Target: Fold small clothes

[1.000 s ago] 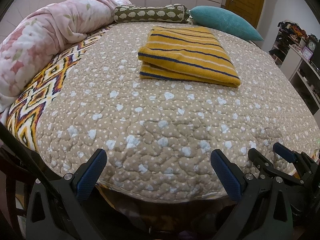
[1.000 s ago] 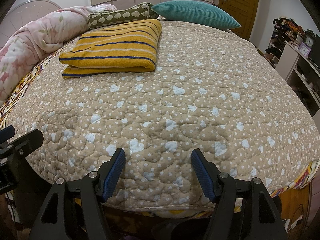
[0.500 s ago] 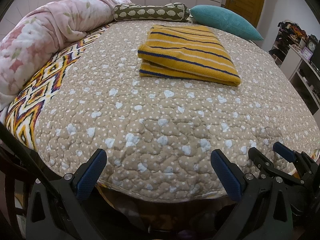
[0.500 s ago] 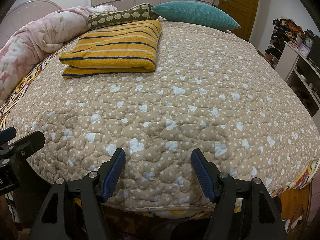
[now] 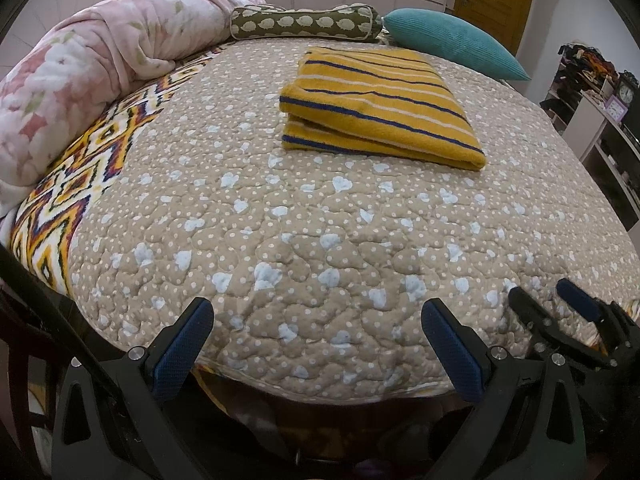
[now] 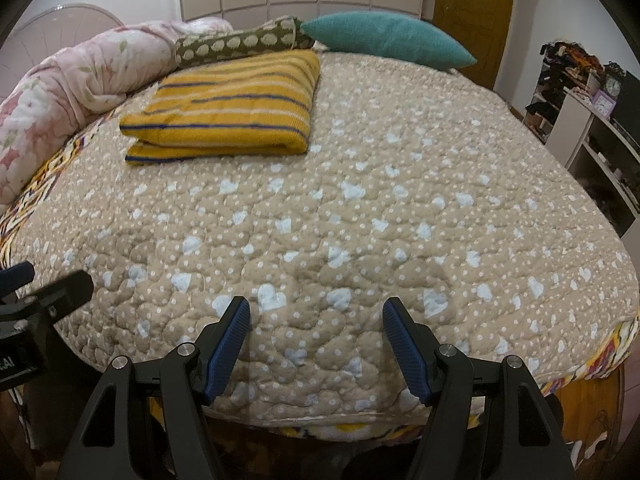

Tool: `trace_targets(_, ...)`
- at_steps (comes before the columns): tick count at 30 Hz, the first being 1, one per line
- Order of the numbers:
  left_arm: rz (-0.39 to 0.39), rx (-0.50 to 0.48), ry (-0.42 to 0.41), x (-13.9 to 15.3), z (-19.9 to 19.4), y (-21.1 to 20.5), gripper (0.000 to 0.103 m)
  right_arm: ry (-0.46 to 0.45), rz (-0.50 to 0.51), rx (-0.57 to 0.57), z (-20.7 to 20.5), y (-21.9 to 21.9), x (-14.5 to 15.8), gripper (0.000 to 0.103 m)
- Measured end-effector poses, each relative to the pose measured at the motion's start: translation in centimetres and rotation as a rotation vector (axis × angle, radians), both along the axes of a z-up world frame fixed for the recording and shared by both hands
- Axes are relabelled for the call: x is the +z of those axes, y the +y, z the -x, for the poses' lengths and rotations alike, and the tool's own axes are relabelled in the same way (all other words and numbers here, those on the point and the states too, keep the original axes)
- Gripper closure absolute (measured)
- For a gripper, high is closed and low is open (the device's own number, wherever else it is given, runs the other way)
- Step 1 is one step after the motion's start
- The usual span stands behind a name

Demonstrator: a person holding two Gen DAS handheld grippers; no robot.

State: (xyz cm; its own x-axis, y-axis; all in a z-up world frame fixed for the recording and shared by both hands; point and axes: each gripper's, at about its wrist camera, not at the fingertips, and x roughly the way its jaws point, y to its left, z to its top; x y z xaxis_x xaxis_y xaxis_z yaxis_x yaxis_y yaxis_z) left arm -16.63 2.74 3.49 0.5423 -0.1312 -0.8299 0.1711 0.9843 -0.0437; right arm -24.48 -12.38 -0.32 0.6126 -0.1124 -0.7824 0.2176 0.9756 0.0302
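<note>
Left wrist view: left tongs (image 5: 318, 344) apart and empty at near bed (image 5: 360, 240) edge, striped yellow cloth (image 5: 380, 108) already folded, well beyond, near teal pillow (image 5: 452, 42); right wrist view: right tongs (image 6: 316, 346) apart, empty, cloth (image 6: 236, 104) untouched, folding seemingly finished.

Beige heart-print quilt (image 5: 320, 240) on bed, pink floral duvet (image 5: 80, 72) at left, teal pillow (image 5: 448, 40) & olive bolster (image 5: 304, 24) at head, shelf unit (image 6: 600, 140) at right
</note>
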Motion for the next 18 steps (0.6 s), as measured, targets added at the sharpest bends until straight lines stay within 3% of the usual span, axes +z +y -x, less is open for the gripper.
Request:
trace_targets(5, -0.001, 0.0, 0.0, -0.14, 0.0, 0.09, 0.0, -0.049, 0.039, -0.021, -0.14, -0.6, 0.94, 0.03)
trace_targets(18, -0.004, 0.005, 0.0, -0.28, -0.05, 0.13, 0.0, -0.034, 0.048, -0.017, -0.22, -0.29, 0.12, 0.029)
